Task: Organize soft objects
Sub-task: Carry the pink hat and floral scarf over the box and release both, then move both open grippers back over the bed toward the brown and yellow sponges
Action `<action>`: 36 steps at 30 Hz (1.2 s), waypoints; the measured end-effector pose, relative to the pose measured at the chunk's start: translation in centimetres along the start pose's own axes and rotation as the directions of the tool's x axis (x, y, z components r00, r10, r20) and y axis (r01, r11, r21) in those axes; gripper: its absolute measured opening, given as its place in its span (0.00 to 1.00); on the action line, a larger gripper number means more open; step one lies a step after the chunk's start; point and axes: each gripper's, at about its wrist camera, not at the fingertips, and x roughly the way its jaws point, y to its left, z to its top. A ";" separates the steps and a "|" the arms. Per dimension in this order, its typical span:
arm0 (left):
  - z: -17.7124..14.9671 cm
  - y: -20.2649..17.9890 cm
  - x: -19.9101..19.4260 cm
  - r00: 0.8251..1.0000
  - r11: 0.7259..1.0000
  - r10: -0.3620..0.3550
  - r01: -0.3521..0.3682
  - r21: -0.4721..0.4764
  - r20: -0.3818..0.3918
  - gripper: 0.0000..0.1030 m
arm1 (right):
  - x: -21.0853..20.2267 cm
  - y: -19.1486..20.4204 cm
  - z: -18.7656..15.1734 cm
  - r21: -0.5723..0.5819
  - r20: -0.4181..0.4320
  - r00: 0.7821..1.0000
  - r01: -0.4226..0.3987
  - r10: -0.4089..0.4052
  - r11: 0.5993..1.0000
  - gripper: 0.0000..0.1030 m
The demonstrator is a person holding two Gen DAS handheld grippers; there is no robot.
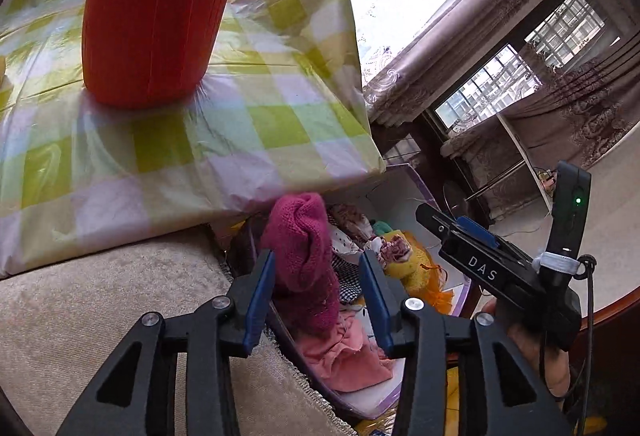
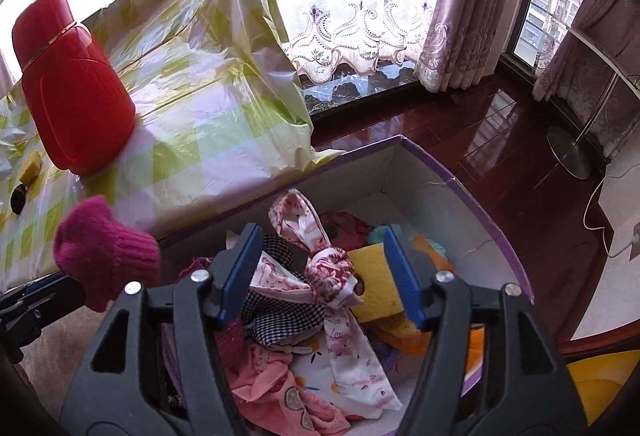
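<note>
box: purple-edged cardboard box (image 2: 472,196) on the floor beside the covered table (image 1: 240,116), already well filled with soft things.
contents: pink garment (image 2: 276,388), checked cloth (image 2: 280,312), printed white-and-red fabric strip (image 2: 340,316), yellow sponge (image 2: 376,288), other bits underneath that i cannot make out.
knit piece: magenta knit item (image 1: 304,256) sits between the pads of the left gripper (image 1: 318,300) above the box's near edge; small gaps show on both sides, so it looks released or barely held.
right gripper: right gripper (image 2: 324,276) over the box, jaws apart, nothing pinched; the fabric lies below them.
progress: mostly done by the look; the knit piece is not yet settled inside.
left on table: red flask (image 2: 72,84), small yellow block (image 2: 31,166), a dark object i cannot identify.
</note>
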 end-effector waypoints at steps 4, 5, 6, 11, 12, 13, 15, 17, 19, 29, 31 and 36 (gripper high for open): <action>0.0 1.8 -1.0 1.000 0.998 0.014 -0.014 -0.065 0.011 0.53 | 0.2 0.4 -0.1 0.000 -0.014 1.000 -0.006 0.006 1.000 0.76; 0.1 2.6 -1.5 1.000 0.996 0.022 -0.020 -0.092 0.019 0.55 | 0.2 0.7 -0.1 0.005 -0.018 1.000 -0.014 0.014 1.000 0.76; 0.1 3.6 -2.1 0.999 0.992 0.035 -0.031 -0.125 0.031 0.59 | 0.0 1.0 -0.2 0.011 -0.016 1.000 -0.024 0.024 1.000 0.76; 0.3 9.4 -5.7 0.988 0.955 0.139 -0.114 -0.273 0.071 0.60 | -4.3 5.0 0.2 0.071 0.102 0.994 -0.039 0.032 0.997 0.76; 0.3 10.7 -6.6 0.981 0.941 0.176 -0.145 -0.307 0.077 0.60 | -5.6 6.5 0.4 0.055 0.143 0.989 -0.045 0.037 0.997 0.77; 0.3 12.1 -7.5 0.972 0.923 0.222 -0.181 -0.338 0.084 0.60 | -6.8 8.2 0.7 0.025 0.176 0.983 -0.055 0.049 0.998 0.78; 0.1 14.5 -9.2 0.944 0.883 0.316 -0.257 -0.393 0.091 0.60 | -9.0 11.7 1.1 -0.016 0.231 0.969 -0.085 0.087 0.996 0.87; -0.3 16.9 -11.2 0.912 0.829 0.396 -0.305 -0.469 0.107 0.60 | -10.4 15.8 1.7 -0.043 0.265 0.957 -0.111 0.119 0.993 0.87; -0.9 18.9 -13.3 0.871 0.768 0.474 -0.340 -0.543 0.124 0.60 | -11.0 19.7 2.2 -0.005 0.281 0.953 -0.113 0.110 0.994 0.88; -2.7 23.1 -19.7 0.760 0.643 0.625 -0.373 -0.669 0.177 0.60 | -10.4 33.6 1.1 -0.067 0.170 0.959 -0.220 0.228 0.973 0.88; -2.8 23.0 -19.7 0.757 0.639 0.628 -0.369 -0.674 0.181 0.60 | -10.6 34.7 0.6 -0.075 0.171 0.959 -0.215 0.224 0.974 0.88; -2.6 22.5 -19.7 0.743 0.643 0.641 -0.383 -0.664 0.193 0.60 | -10.9 36.3 -0.1 -0.109 0.192 0.959 -0.191 0.209 0.975 0.88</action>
